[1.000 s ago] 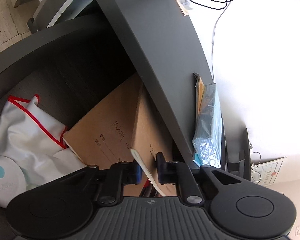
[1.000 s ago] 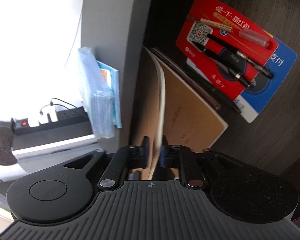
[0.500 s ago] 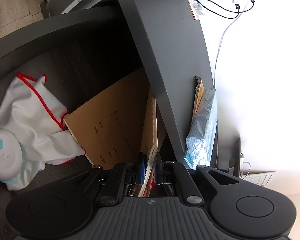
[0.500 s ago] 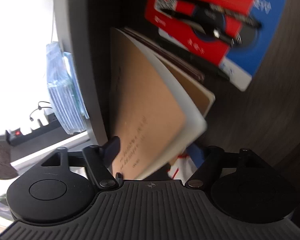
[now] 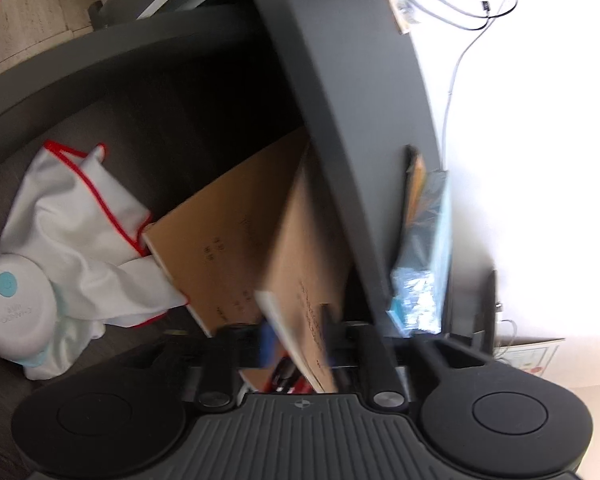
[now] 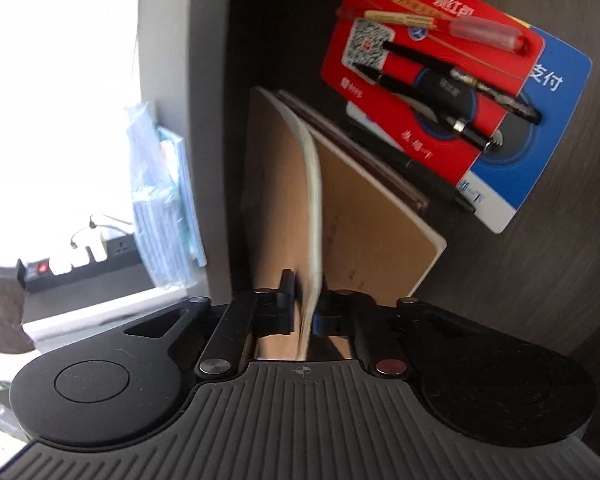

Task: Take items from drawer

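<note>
Both grippers' fingers now clamped on raised brown notebook (image 6: pixel 276 208), right gripper (image 6: pixel 304 312) re-closed, left gripper (image 5: pixel 296 340) wider.

In the dark wood-grain drawer (image 5: pixel 148 128), a white red-hemmed cloth (image 5: pixel 72 216) lies left, with a round white device (image 5: pixel 16 304) on its near corner. Right of the cloth, two brown kraft-paper notebooks: one flat (image 5: pixel 224 240), one on edge (image 6: pixel 284 208) against the drawer's right wall. Farther in, black pens (image 6: pixel 440 92) lie on a red plastic card (image 6: pixel 420 60), itself overlapping a blue plastic card (image 6: pixel 540 152).
</note>
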### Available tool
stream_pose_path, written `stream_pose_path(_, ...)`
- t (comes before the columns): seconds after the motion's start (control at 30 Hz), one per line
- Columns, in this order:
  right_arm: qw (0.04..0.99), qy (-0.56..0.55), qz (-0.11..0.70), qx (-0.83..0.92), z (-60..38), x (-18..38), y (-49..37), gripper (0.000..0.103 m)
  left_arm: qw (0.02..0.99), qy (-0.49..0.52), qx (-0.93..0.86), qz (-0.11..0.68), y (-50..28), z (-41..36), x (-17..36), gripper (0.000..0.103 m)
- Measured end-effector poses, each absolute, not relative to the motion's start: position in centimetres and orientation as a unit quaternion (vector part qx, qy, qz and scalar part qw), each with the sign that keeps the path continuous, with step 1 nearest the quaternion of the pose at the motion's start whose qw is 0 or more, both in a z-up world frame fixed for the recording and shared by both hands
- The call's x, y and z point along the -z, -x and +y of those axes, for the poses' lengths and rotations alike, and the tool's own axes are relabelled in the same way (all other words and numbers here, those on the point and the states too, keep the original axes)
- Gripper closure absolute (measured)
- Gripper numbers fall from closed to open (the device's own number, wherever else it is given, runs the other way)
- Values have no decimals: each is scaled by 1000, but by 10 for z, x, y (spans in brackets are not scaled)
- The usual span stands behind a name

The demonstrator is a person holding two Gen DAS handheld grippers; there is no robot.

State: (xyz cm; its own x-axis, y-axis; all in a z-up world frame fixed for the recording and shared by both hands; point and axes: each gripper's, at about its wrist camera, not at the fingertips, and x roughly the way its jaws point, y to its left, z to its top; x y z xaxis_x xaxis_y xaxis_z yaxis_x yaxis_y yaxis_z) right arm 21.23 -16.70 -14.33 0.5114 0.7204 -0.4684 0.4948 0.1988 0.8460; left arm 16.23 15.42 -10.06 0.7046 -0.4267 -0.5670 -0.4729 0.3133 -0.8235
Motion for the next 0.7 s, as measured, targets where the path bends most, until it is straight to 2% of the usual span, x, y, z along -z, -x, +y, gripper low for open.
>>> stream_pose_path(0.1,603,-616,497,-97,-168,140,-211,96,717,579,-18,388,-166,153,105,59)
stream_pose_path(0.17,601,-613,502,-100,-170,139,-209,96,722,574,-12,386,-169,154,106,61)
stream_pose_path(0.27,622,-580,516,-97,-170,131,-208,95,733,559,1,387,-171,155,103,95)
stream_pose_path(0.5,696,-458,542,-107,-162,96,-193,92,804,424,14,416,-156,133,65,95)
stream_pose_path(0.7,755,-380,520,-124,-157,52,-168,91,844,349,35,405,-118,106,40,94)
